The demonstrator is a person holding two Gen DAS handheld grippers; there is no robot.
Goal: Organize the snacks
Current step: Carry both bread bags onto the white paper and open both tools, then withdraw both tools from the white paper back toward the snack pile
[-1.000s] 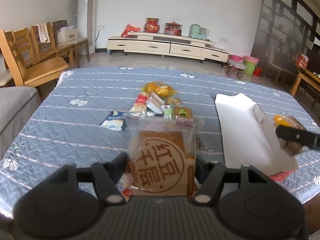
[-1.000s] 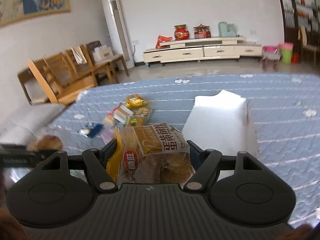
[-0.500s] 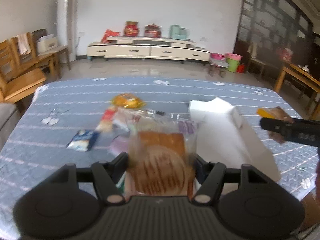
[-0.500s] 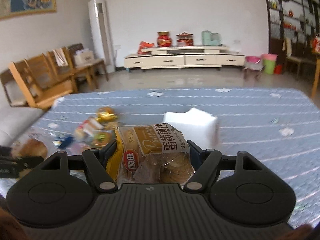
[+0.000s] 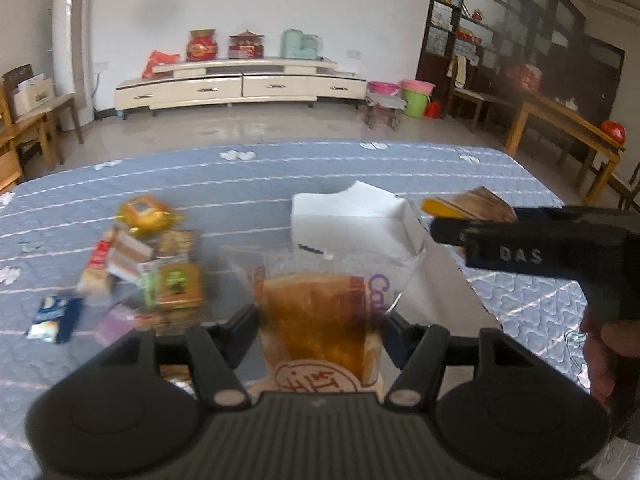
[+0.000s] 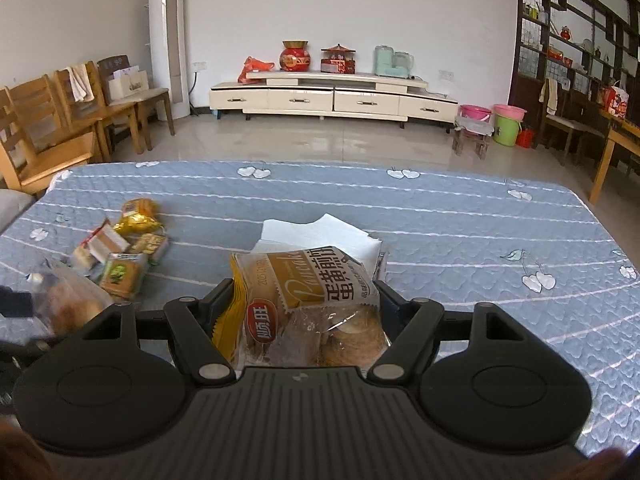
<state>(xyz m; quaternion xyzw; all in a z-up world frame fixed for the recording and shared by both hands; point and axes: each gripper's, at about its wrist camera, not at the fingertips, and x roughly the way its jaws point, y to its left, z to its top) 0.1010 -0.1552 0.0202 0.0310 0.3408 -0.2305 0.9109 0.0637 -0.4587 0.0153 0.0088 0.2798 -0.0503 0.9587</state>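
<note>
Snacks in transit: left tool [image 5: 316, 344] clamped on bread packet [image 5: 316, 320], right tool [image 6: 304, 320] on pancake packet [image 6: 308, 304]; both near white box [image 5: 360, 220]; lower each fully inside before releasing; loose pile [image 5: 152, 264] remains on tabletop [image 6: 480, 220].

The table cover [image 6: 460, 216] is quilted blue cloth, soft and matt. The white box [image 5: 360, 216] looks like smooth matt paperboard. The pancake packet [image 6: 308, 304] is glossy plastic film, partly clear. The right gripper [image 6: 306, 308] is matt black plastic, ribbed near the camera. The far chairs [image 6: 48, 128] are varnished wood.
</note>
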